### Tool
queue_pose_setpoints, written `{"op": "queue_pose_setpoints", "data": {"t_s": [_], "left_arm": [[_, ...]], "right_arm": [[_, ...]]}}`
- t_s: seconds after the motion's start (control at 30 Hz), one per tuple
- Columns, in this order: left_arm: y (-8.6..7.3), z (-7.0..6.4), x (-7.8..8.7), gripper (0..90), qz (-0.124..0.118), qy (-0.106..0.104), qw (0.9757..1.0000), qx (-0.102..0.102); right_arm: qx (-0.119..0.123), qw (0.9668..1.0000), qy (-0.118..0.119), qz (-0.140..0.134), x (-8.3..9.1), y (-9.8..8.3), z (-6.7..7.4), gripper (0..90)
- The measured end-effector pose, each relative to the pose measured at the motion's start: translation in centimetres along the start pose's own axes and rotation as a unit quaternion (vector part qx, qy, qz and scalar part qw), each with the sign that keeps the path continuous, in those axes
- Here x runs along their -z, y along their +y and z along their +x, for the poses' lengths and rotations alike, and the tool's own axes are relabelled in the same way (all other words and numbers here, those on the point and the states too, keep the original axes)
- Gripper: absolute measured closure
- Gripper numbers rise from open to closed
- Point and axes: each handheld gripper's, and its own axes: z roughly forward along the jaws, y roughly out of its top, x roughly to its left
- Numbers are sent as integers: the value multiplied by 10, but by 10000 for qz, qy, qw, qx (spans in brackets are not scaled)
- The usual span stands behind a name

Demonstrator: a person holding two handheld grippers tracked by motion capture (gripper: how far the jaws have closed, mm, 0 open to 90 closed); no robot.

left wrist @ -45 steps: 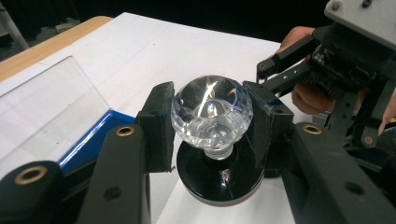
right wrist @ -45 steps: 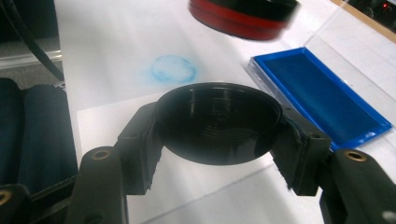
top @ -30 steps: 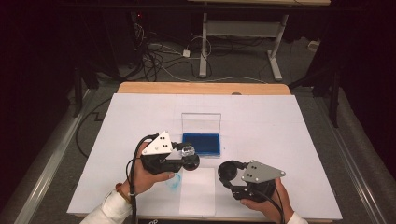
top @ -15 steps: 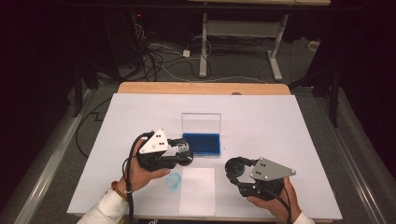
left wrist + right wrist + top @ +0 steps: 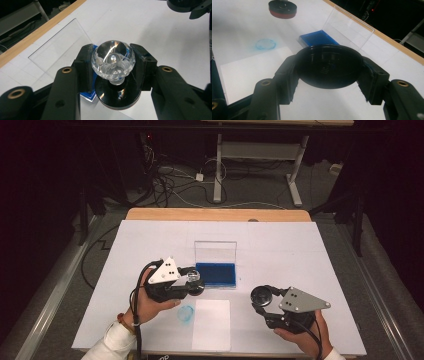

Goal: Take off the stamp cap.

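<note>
A stamp with a faceted clear crystal knob and a round black base hangs just left of the blue ink pad. My left gripper is shut on the knob, one pad on each side. The ink pad lies in a clear case whose lid stands upright behind it. My right gripper is to the right near the front edge, shut on a flat black disc held by its rim. A round blue stamp mark shows on the white cover.
A white sheet of paper lies at the front centre, right of the blue mark. The white cover spans the wooden table. Cables and desk legs are on the dark floor behind.
My right gripper has carried the black disc to the right, away from the paper. The left hand has shifted slightly left, uncovering the blue mark.
</note>
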Motion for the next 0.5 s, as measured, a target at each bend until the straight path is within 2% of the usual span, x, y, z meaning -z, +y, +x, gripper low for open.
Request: {"op": "queue_pose_setpoints", "data": {"t_s": [0.27, 0.5], "left_arm": [[-1, 3, 1, 548, -10, 32, 10000, 44], [-3, 5, 0, 548, 25, 57, 10000, 62]], "right_arm": [[-84, 9997, -210, -30, 13, -4, -11, 386], [-127, 9992, -356, 143, 17, -17, -16, 386]]}}
